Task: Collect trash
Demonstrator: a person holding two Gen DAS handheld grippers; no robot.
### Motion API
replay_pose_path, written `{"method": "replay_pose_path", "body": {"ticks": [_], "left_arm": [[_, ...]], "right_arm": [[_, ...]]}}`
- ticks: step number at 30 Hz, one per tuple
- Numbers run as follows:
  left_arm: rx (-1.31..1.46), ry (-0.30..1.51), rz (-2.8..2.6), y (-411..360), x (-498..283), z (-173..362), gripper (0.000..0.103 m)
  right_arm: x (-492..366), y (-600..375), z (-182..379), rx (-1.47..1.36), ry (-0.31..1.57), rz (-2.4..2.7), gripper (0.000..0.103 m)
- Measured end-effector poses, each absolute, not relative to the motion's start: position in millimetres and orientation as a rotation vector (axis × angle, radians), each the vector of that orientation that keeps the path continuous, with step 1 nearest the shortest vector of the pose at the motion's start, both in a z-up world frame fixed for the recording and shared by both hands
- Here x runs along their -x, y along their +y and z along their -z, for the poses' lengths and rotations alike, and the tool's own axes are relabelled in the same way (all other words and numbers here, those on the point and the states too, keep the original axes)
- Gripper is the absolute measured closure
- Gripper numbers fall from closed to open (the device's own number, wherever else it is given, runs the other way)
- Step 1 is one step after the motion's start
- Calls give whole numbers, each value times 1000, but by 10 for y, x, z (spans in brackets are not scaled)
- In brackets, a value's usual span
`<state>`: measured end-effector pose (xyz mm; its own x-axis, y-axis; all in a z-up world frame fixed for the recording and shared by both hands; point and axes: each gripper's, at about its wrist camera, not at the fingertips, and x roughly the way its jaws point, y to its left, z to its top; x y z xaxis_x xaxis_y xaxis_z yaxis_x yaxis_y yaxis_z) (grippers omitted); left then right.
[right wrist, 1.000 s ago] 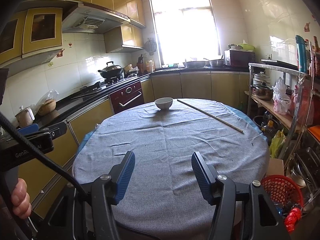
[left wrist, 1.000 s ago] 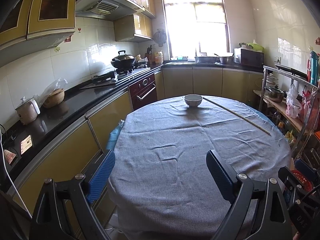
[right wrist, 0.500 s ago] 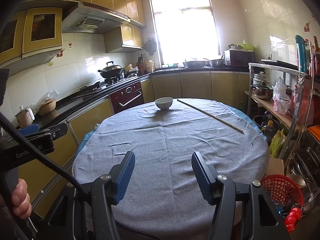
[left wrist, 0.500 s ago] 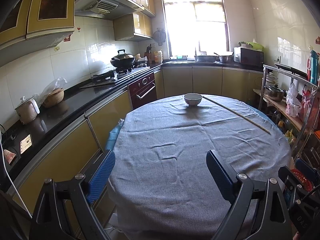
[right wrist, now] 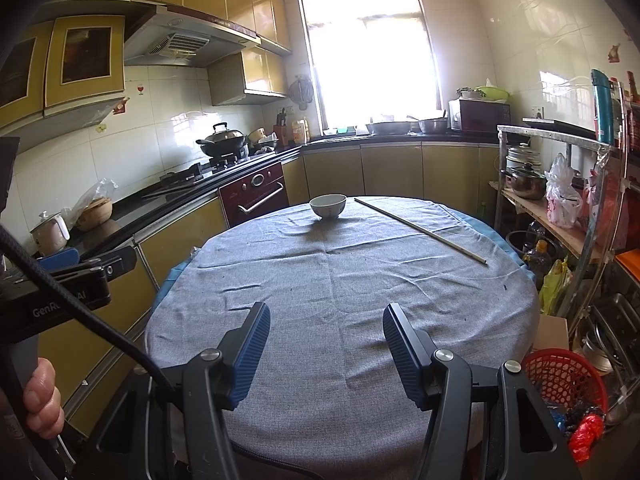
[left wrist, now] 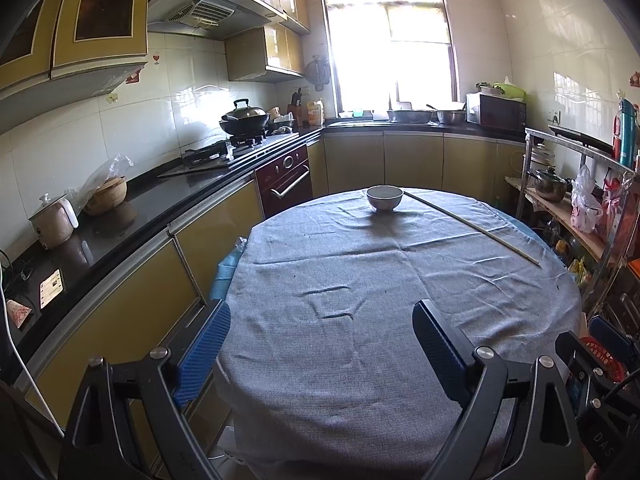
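Observation:
A round table under a grey cloth (left wrist: 360, 280) (right wrist: 340, 280) fills both views. On its far side stand a white bowl (left wrist: 384, 197) (right wrist: 328, 205) and a long thin stick (left wrist: 472, 228) (right wrist: 420, 230). A red basket (right wrist: 564, 380) holding colourful trash sits on the floor at the lower right. My left gripper (left wrist: 322, 340) is open and empty above the table's near edge. My right gripper (right wrist: 326, 338) is open and empty above the near part of the cloth. The left gripper also shows at the left of the right wrist view (right wrist: 60, 276).
A black counter (left wrist: 132, 216) with a rice cooker (left wrist: 54, 222), stove and wok (left wrist: 244, 118) runs along the left. A metal shelf (right wrist: 560, 208) with pots and bags stands at the right. A window (left wrist: 388, 40) is straight ahead.

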<state>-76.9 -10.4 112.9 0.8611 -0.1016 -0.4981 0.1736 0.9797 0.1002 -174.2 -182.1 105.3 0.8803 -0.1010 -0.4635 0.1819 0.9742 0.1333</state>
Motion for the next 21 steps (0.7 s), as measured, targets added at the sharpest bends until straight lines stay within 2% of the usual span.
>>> {"method": "replay_pose_path", "body": {"ticks": [21], "left_arm": [[-141, 516, 143, -110, 764, -1142, 11]], "right_arm": [[1740, -1816, -1042, -173, 475, 145, 40]]}}
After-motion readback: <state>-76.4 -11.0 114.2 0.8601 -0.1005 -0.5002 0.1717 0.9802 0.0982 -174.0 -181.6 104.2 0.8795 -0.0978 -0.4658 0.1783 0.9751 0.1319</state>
